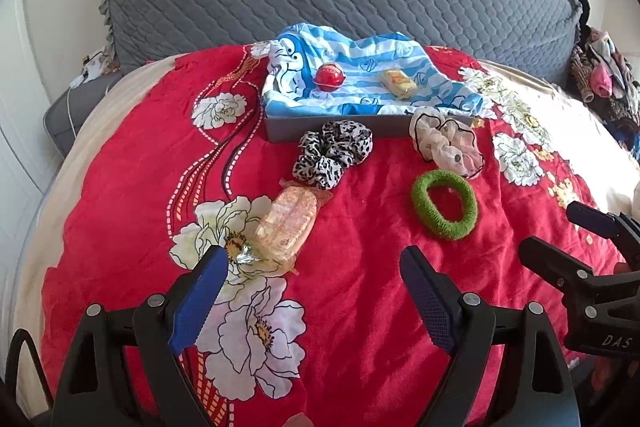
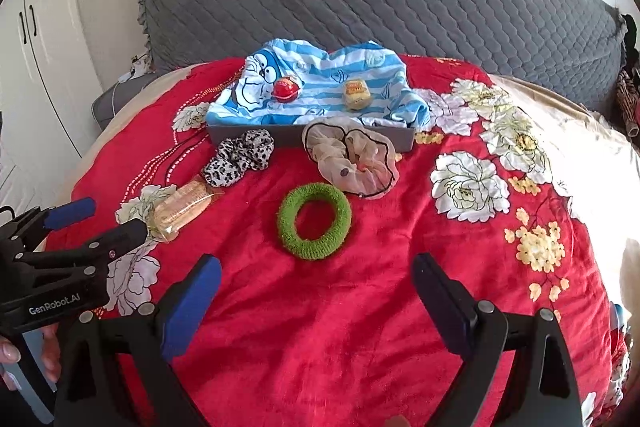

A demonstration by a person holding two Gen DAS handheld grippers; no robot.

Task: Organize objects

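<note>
On the red floral bedspread (image 1: pixel 360 267), going left to right, a clear crinkly-wrapped pale snack packet (image 1: pixel 286 225) lies just ahead of the left gripper (image 1: pixel 314 263), whose blue-padded fingers stand wide and empty. It looks light and slippery; a hold across its narrow middle seems safest. Touching its far end is a black-and-white leopard-print fabric scrunchie (image 1: pixel 332 151), soft and squashable, easy to pinch anywhere on its ring. Next come a fuzzy green hair ring (image 2: pixel 315 221) and, beyond it, a sheer cream scrunchie with black edging (image 2: pixel 350 157), both limp and light. The right gripper (image 2: pixel 316 269) hovers near the green ring, fingers wide, holding nothing. Behind sits a grey tray (image 1: pixel 288 131) draped in blue striped cartoon cloth (image 1: pixel 360 83), bearing a red round sweet (image 1: pixel 329 77) and a yellow wrapped cube (image 1: pixel 398 83). The cloth hides the tray's inside, and the wrapper print is unreadable.
</note>
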